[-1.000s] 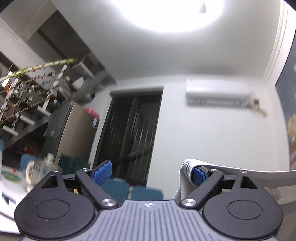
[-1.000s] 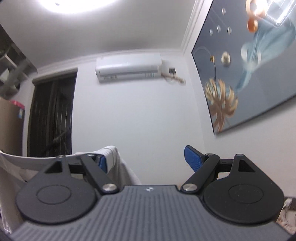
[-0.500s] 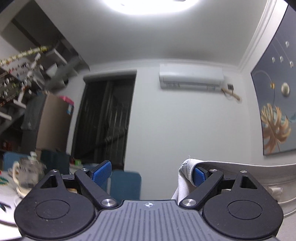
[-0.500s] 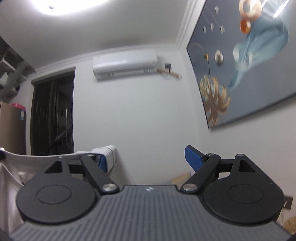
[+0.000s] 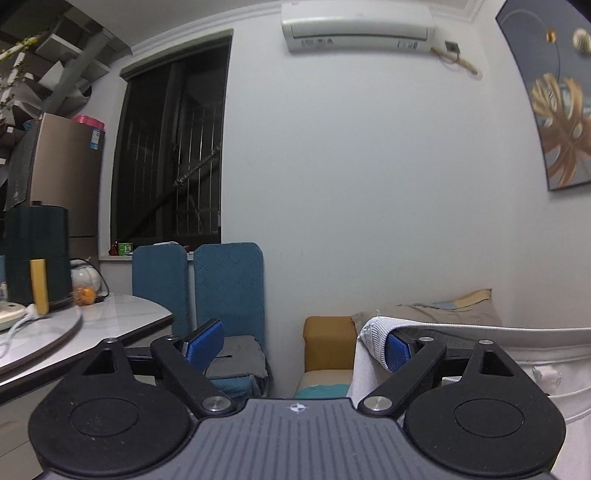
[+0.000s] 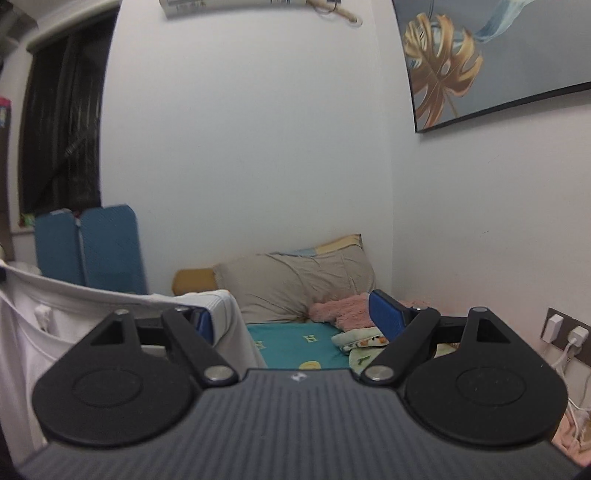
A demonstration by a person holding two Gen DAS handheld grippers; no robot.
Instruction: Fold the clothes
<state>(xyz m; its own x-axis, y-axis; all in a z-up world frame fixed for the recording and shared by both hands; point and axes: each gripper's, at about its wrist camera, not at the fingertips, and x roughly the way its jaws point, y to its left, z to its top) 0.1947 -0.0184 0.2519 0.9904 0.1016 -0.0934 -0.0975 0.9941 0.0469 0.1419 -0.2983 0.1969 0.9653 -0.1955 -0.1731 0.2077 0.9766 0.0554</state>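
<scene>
Stretching a white garment between them, both tools stand with jaws wide apart. The left hand-held gripper has the ribbed hem hooked over its right finger only; the right hand-held gripper carries the other end draped over its left finger. Neither pair of pads pinches the cloth — it hangs on one finger each, taut across the gap, probably so it spreads flat before being laid on the bed. The garment is in the air, above the bed's near end, with the pillow beyond. Readable writing is scant: letters "H" on the teal sheet; the air conditioner label is too small to read.
</scene>
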